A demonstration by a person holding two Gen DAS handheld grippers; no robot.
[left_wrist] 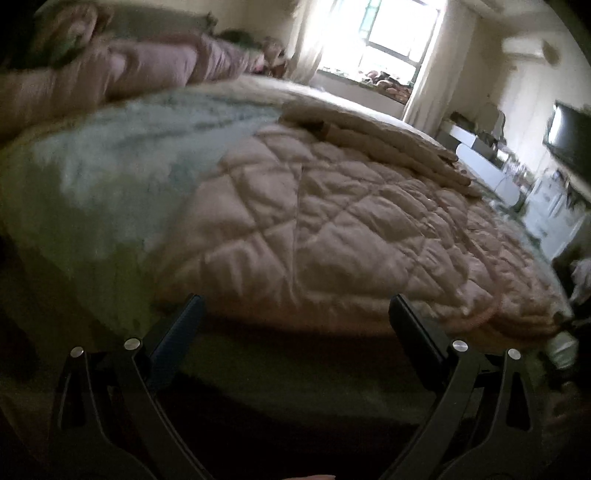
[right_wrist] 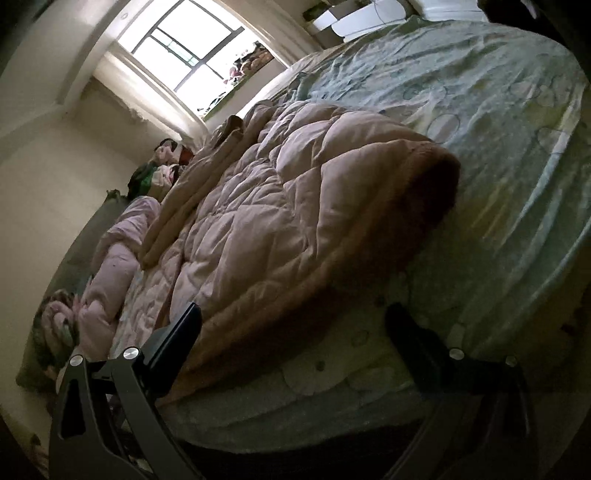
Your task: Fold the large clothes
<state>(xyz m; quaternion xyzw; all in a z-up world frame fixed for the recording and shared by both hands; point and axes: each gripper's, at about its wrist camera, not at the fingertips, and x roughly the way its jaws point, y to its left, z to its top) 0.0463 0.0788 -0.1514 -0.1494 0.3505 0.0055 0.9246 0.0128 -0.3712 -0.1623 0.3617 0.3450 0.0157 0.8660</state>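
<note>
the pink quilted comforter (left_wrist: 332,229) lies folded at frame centre on the pale green bed sheet (left_wrist: 92,177), its thick edge just above the left gripper (left_wrist: 295,310), fingers apart, empty. the right gripper (right_wrist: 291,317) likewise gapes beside that edge; bare sheet at upper right.

Quilt (left_wrist: 332,229) on the bed (left_wrist: 110,177) — pillows (left_wrist: 140,70) behind.

A bright window (left_wrist: 388,33) stood beyond the bed's far edge, its sill crowded with small objects, while pink pillows (left_wrist: 122,70) lay at the bed's head and a dark television (left_wrist: 570,134) hung near white cabinets (left_wrist: 491,173) beside its foot.
</note>
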